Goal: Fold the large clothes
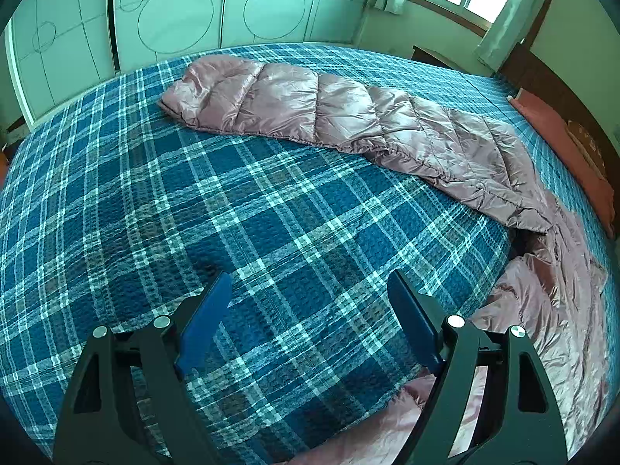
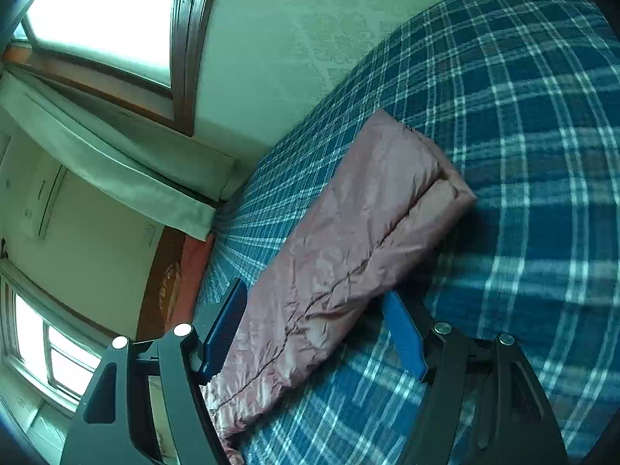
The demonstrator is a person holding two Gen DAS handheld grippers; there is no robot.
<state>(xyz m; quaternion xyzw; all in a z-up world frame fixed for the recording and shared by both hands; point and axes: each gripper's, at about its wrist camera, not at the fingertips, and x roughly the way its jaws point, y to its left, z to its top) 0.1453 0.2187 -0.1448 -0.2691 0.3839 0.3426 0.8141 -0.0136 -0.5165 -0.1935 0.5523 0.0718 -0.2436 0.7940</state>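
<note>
The pink quilted down coat [image 1: 348, 116] is being judged light and puffy, with a shiny, slick shell that is likely to slide between flat pads. It is soft throughout, so no part is expected to hold a shape once lifted. The stitched hem or a seam between the padded panels is being taken as the best place for a grip, since the thin fabric gathers there and the filling is not being squeezed out.

In the left wrist view, the left claw [image 1: 310, 290] is being held wide open above the blue plaid bedspread [image 1: 155, 213], with nothing between its blue pads [image 1: 209, 321]. The coat is being shown laid in a long strip across the far side of the bed, from the wardrobe [image 1: 174, 11] side toward the headboard; a crumpled part of it is lying at the right, just beside and beneath the claw's right finger.

In the right wrist view, the right claw [image 2: 314, 310] is also being held open, with the folded sleeve-like end of the coat [image 2: 348, 224] lying between its fingers. Whether the pads are touching the fabric cannot be told. A dark stitched seam is being seen running along this part.
</note>
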